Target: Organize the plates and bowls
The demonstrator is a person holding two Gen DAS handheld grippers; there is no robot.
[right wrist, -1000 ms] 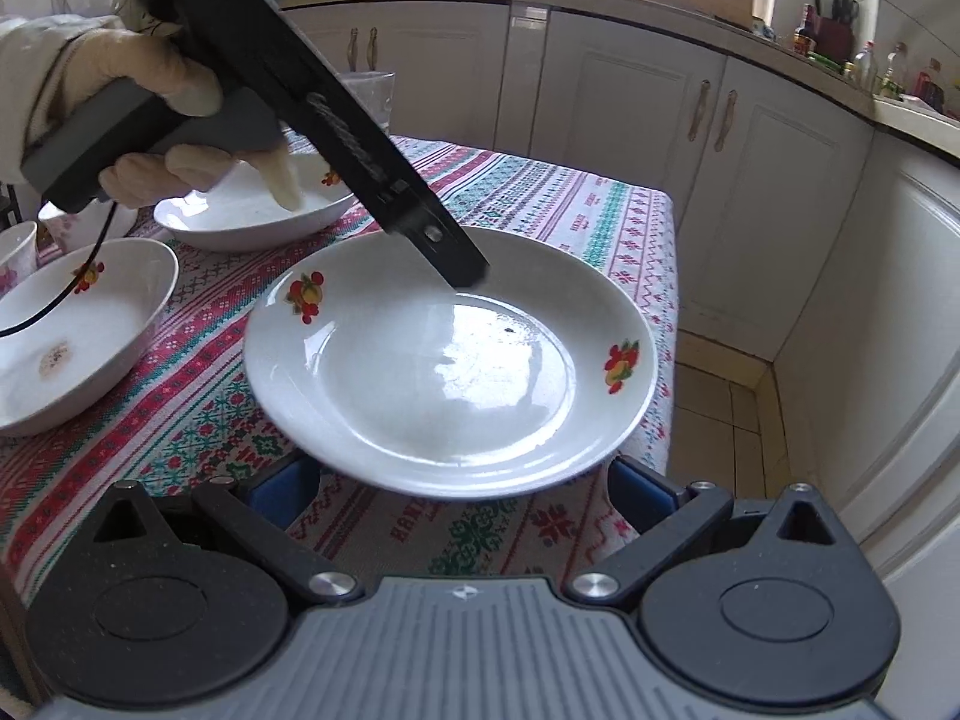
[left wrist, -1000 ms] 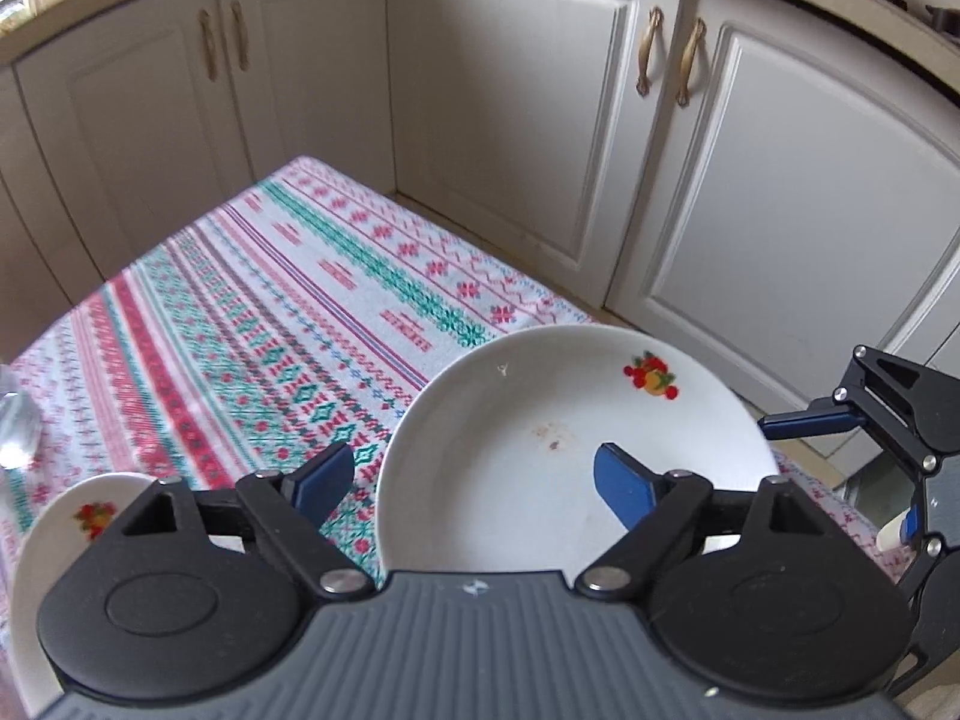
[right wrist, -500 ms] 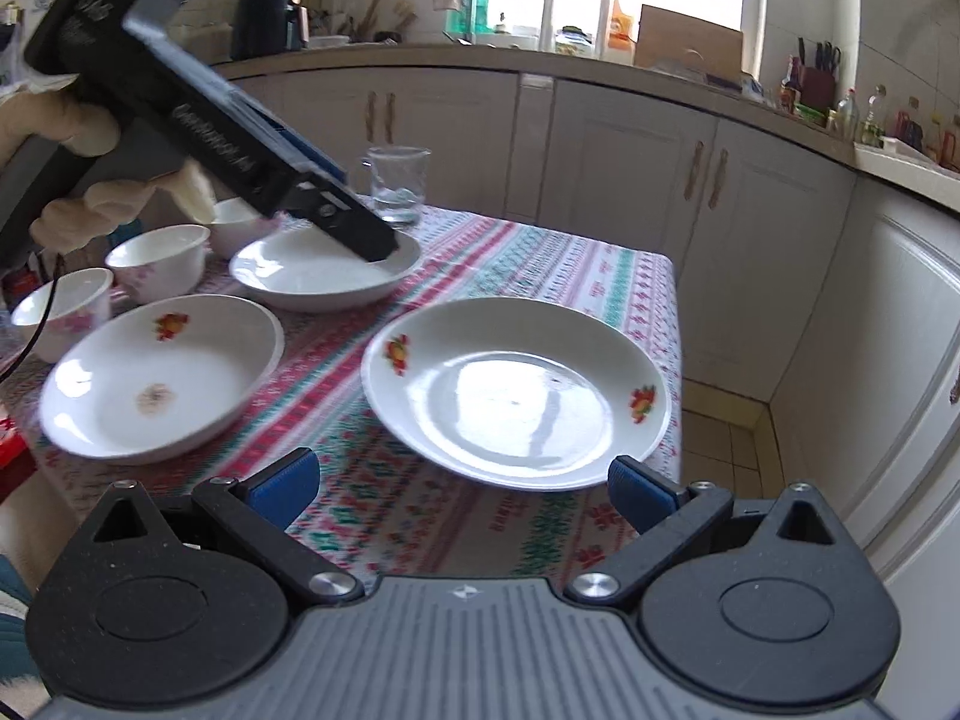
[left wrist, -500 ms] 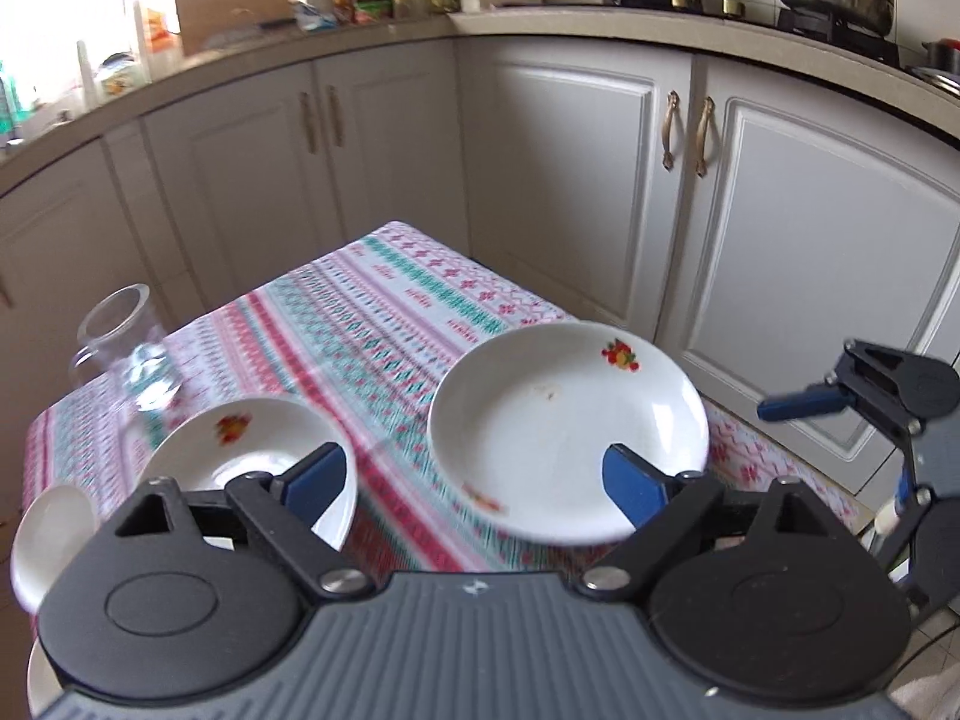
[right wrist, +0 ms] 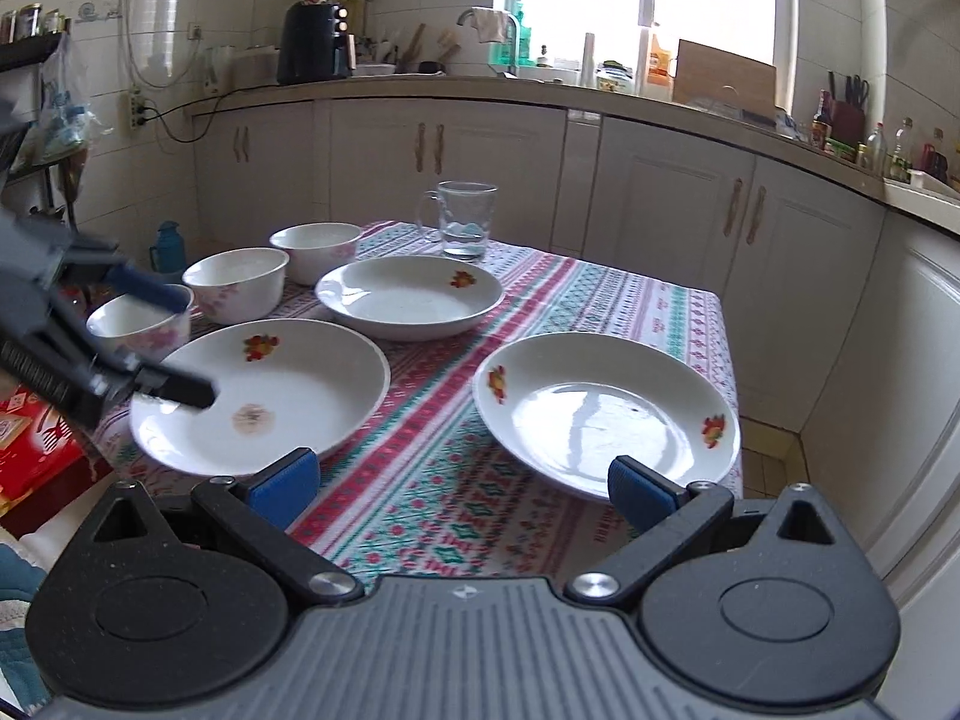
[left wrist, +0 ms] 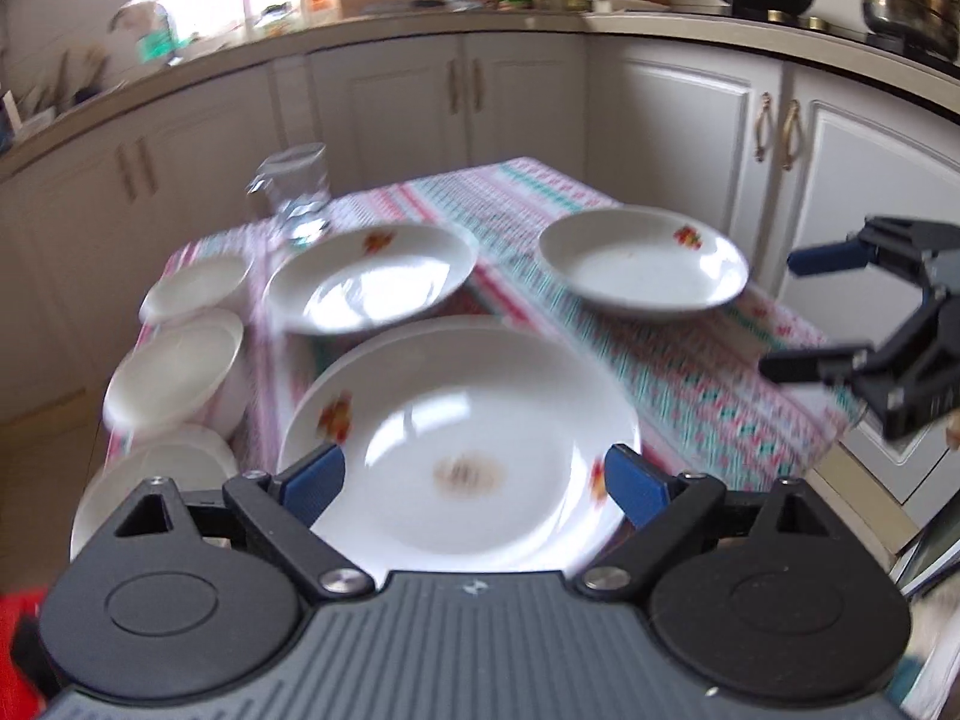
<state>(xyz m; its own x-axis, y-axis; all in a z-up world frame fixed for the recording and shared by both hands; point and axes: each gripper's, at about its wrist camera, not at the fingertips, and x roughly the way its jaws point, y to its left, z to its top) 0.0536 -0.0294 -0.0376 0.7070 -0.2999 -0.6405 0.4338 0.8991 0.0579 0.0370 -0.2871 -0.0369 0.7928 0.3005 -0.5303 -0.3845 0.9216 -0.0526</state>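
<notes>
Left tongs (left wrist: 474, 480): jaws wide, have just been opening, nothing gripped; they hang over the near plate (left wrist: 462, 450), which carries a brown stain. Right tongs (right wrist: 462, 480): jaws wide, empty, above the patterned cloth of the counter (right wrist: 420, 480), between the stained plate and the right plate (right wrist: 606, 414). Further back: a third plate (right wrist: 411, 297). Along the left edge, three small bowls (right wrist: 237, 282) in a row. Farthest, a glass mug (right wrist: 465, 219) with a little water
</notes>
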